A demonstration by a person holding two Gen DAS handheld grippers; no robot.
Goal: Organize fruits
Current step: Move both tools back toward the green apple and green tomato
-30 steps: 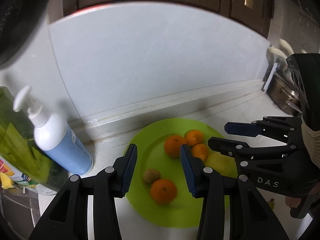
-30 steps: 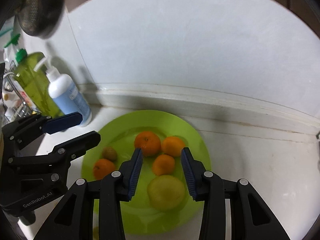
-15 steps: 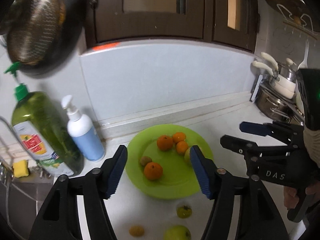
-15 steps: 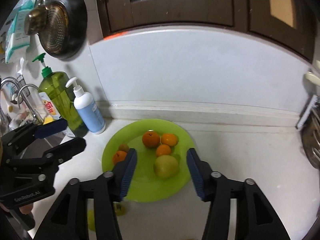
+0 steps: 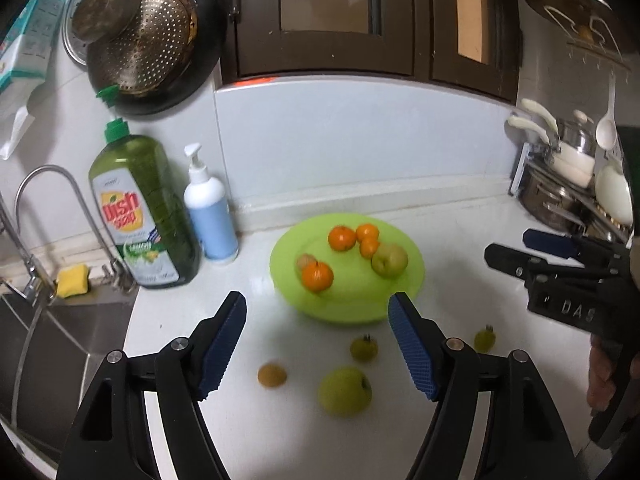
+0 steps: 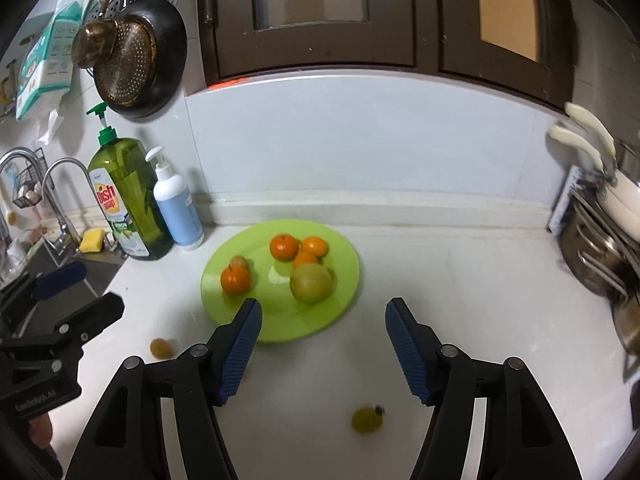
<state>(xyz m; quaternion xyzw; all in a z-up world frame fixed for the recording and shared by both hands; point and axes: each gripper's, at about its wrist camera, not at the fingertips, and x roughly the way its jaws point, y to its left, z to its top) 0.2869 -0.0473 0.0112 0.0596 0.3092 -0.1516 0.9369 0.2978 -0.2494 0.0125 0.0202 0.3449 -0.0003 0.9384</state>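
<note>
The white stone surface [image 5: 460, 292] carries a round lime-green plastic plate [image 5: 352, 304] near the back wall, holding four orange mandarins [image 5: 317, 276], one yellow-green apple [image 5: 389, 260] and a small brown kiwi [image 6: 240, 262]. Both black claws with blue ribbed pads, the left claw [image 5: 316, 344] and the right claw [image 6: 322, 344], hang spread above the surface (jaws opening, nothing between them). In front of the plate lie loose a green apple [image 5: 345, 390], another brown kiwi [image 5: 272, 375] and two small green fruits [image 5: 364, 349].
</note>
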